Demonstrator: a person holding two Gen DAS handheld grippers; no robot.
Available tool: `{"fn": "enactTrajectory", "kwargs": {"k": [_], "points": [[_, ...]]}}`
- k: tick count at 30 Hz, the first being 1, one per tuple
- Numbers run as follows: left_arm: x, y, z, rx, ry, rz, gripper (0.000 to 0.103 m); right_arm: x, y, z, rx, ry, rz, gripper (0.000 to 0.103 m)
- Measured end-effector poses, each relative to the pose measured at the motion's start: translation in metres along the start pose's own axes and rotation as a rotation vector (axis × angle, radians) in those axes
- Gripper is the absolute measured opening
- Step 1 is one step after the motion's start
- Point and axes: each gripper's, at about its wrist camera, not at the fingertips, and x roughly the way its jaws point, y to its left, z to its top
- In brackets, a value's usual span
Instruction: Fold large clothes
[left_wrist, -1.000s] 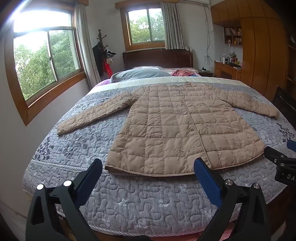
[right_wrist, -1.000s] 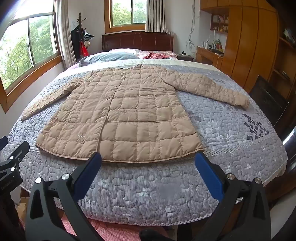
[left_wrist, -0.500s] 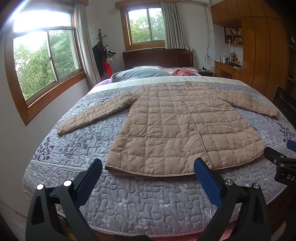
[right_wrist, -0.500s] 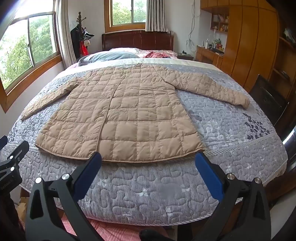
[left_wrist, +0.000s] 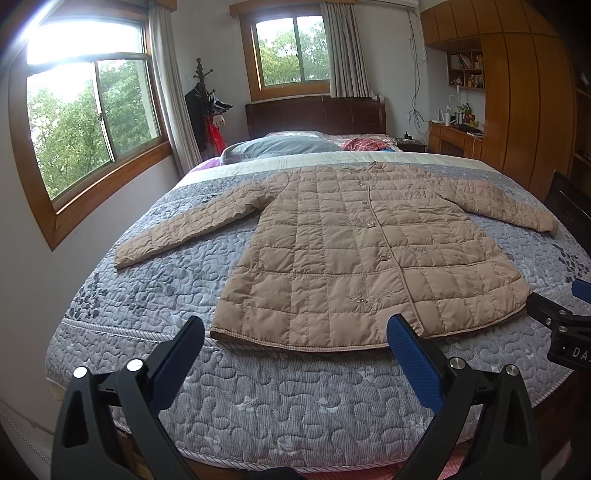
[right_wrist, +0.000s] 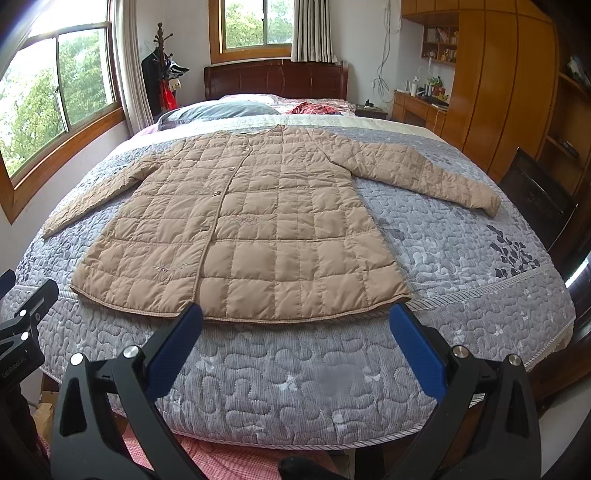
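Left wrist view: a tan quilted coat (left_wrist: 354, 258) lay flat and face up on the grey quilted bedspread (left_wrist: 280, 398), filling the centre of the frame, its front placket closed and its hem toward the bottom edge. One sleeve (left_wrist: 192, 225) stretched out to the middle left of the frame; the other sleeve (left_wrist: 506, 206) reached toward the middle right. The left gripper (left_wrist: 295, 343) occupied the bottom of the frame, its two blue-padded fingers (left_wrist: 177, 358) spread wide apart and holding nothing, their tips just short of the hem. Part of the right gripper (left_wrist: 569, 328) showed at the right edge, beside the hem corner.

Right wrist view: the same coat (right_wrist: 255, 225) lay in the centre, collar toward the headboard (right_wrist: 277, 79) at the top centre. The right gripper (right_wrist: 295, 321) stood at the bottom of the frame, its fingers (right_wrist: 417, 350) likewise wide apart and empty, tips close to the hem but with bedspread (right_wrist: 314, 384) visible between pads and cloth. The black body of the left gripper (right_wrist: 22, 325) appeared at the lower left edge.

Background: a grey pillow (left_wrist: 280, 146) lay beyond the collar, windows (left_wrist: 92, 122) filled the upper left, and a wooden wardrobe (right_wrist: 502, 74) stood at the upper right.
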Motion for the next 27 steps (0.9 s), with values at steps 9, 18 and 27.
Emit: {"fn": "enactTrajectory", "kwargs": {"k": [9,18,27], "points": [[-0.0001,0.0,-0.0001,0.0,0.001,0.0,0.099,0.0015,-0.0011,-0.001,0.0,0.001,0.0,0.1],[0.0009,0.0026,-0.0024,0.0,-0.001,0.001,0.099,0.0011,-0.0006,-0.0008,0.0,0.001,0.0,0.1],[0.001,0.0031,-0.0031,0.001,0.0,0.001,0.099,0.0019,0.0003,-0.0006,-0.001,0.002,0.0,0.1]]}}
